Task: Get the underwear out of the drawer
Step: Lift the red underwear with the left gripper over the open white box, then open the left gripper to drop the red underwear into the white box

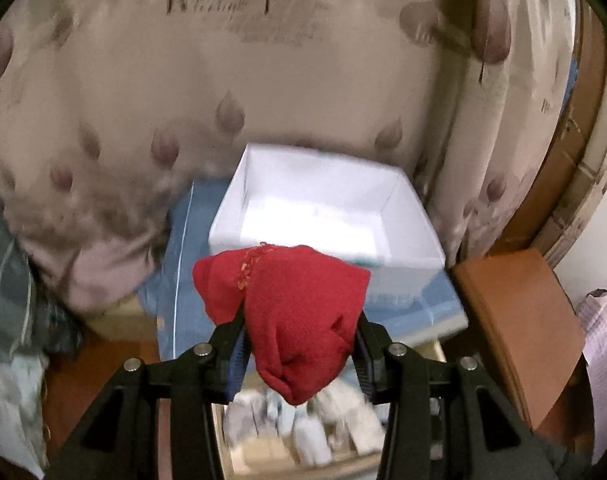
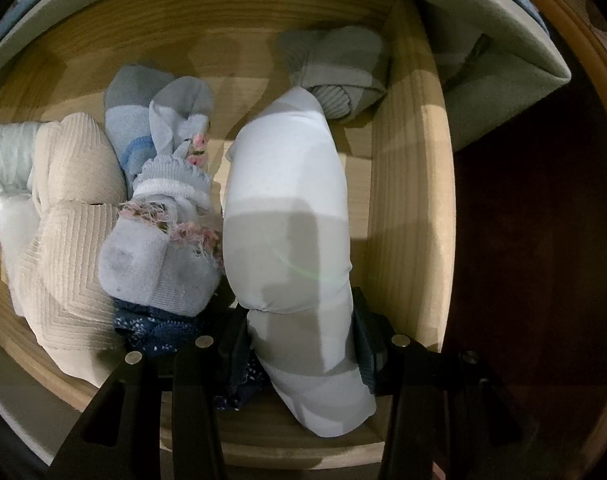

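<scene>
My left gripper [image 1: 301,340] is shut on a bundled red piece of underwear [image 1: 287,304], held up in the air in front of a white open box [image 1: 327,216] on the bed. Below it, blurred, lies the open wooden drawer [image 1: 303,432] with pale bundles. In the right wrist view my right gripper [image 2: 301,344] points down into the drawer [image 2: 407,200], its pads pressed on either side of a long rolled white garment [image 2: 291,216]. Beside the roll lie rolled grey-blue socks [image 2: 159,256], a cream ribbed garment [image 2: 63,256] and a dark blue patterned piece [image 2: 159,328].
A leaf-print quilt [image 1: 223,92] is piled behind the white box on a blue sheet [image 1: 179,280]. An orange-brown wooden surface [image 1: 515,320] stands to the right. A grey folded garment [image 2: 339,72] lies in the drawer's far corner. The dark floor [image 2: 535,240] is right of the drawer.
</scene>
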`<state>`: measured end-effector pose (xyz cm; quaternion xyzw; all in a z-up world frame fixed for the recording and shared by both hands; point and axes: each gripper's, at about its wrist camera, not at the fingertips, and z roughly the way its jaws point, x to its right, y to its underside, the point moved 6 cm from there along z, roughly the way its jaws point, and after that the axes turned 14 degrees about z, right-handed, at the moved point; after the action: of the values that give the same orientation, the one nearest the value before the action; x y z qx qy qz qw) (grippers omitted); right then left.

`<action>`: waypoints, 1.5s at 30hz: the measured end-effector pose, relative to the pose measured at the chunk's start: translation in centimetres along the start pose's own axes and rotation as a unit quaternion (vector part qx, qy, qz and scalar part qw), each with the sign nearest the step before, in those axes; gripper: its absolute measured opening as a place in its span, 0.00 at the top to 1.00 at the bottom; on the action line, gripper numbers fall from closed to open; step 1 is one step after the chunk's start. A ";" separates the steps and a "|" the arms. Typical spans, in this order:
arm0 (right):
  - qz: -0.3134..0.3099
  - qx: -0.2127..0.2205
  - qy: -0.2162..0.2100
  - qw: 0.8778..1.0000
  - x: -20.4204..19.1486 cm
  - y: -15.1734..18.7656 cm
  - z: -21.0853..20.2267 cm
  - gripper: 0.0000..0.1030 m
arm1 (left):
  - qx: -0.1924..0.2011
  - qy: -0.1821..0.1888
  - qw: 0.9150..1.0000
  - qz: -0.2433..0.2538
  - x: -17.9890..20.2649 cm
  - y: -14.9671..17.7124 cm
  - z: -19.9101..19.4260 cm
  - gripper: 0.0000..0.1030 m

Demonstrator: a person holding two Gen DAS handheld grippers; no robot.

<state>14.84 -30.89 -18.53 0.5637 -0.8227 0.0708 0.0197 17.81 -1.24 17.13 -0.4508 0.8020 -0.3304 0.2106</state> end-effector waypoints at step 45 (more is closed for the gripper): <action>0.019 0.015 -0.008 1.000 1.1 0.1 -0.2 0.60 | -0.195 -0.027 0.980 -0.001 -0.5 0.0 17.2 0.57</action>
<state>14.39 -31.84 -18.17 0.5492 -0.8320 0.0784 0.0033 29.00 -6.67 5.25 -0.4925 0.8449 -0.1555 0.1394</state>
